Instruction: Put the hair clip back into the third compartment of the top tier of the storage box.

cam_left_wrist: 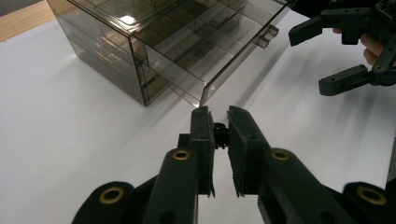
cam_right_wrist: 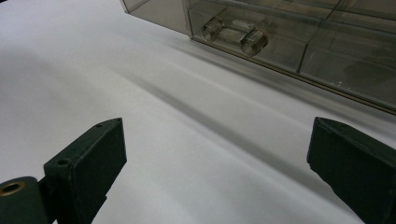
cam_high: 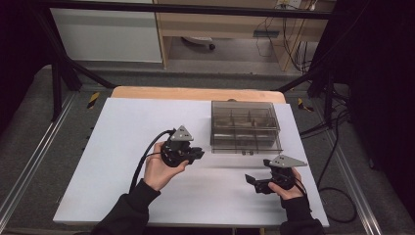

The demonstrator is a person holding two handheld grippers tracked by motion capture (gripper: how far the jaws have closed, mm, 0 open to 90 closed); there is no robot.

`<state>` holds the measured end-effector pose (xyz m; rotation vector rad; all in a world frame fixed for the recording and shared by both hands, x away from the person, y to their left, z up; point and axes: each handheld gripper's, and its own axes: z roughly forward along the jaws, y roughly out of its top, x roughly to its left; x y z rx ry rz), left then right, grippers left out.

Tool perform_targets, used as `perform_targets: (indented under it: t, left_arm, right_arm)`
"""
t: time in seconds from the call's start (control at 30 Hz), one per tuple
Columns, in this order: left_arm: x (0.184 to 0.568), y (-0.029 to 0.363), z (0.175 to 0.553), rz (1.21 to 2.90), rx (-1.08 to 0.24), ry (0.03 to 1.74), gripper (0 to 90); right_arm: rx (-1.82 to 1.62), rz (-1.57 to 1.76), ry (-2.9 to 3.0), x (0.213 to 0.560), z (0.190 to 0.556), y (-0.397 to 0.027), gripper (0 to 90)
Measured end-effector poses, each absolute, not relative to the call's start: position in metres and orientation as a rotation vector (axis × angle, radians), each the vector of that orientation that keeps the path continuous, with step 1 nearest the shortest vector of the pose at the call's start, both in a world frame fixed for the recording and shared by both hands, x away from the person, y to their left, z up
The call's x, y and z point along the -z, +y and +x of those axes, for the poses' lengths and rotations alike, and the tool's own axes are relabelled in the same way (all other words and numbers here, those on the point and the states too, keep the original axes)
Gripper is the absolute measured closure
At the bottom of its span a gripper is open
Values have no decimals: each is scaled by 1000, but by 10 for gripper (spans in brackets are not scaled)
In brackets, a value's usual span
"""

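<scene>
In the high view, a smoky see-through box point(cam_high: 243, 126) with little rooms inside is being carried by the white counter point(cam_high: 122, 147), toward the far right side. The left claw point(cam_high: 195, 154) is being held in a hand point(cam_high: 159, 171) near the middle of the counter, just left of the box's near corner, and it is not touching the box. The right claw point(cam_high: 252, 182) is being held near the front right edge, a bit in front of the box, with its jaws spread apart and nothing between them. In the left gripper view, the left claw point(cam_left_wrist: 220, 128) is being kept nearly together with nothing pinched in it, and the corner of the box point(cam_left_wrist: 177, 42) is being seen just past its tips. The right claw point(cam_left_wrist: 327, 58) is being seen farther off, open. In the right gripper view, the right claw point(cam_right_wrist: 217, 154) is being held wide apart over the bare counter point(cam_right_wrist: 140, 93), and two round clear knobs point(cam_right_wrist: 236, 35) on the front of the box are being seen ahead.
</scene>
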<state>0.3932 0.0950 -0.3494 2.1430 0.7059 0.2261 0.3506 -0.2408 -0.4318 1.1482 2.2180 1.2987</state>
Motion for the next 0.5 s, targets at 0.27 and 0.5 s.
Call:
perform_targets:
  t: [0.27,0.5]
  left_arm:
    - [347,87,396,2144,-221,696,803]
    - [345,78,397,2148,-218,681,803]
  right_arm:
    - [-1297,1149,2220,432,351,-241,52]
    - [-1299,1149,2220,432,351,-241,52]
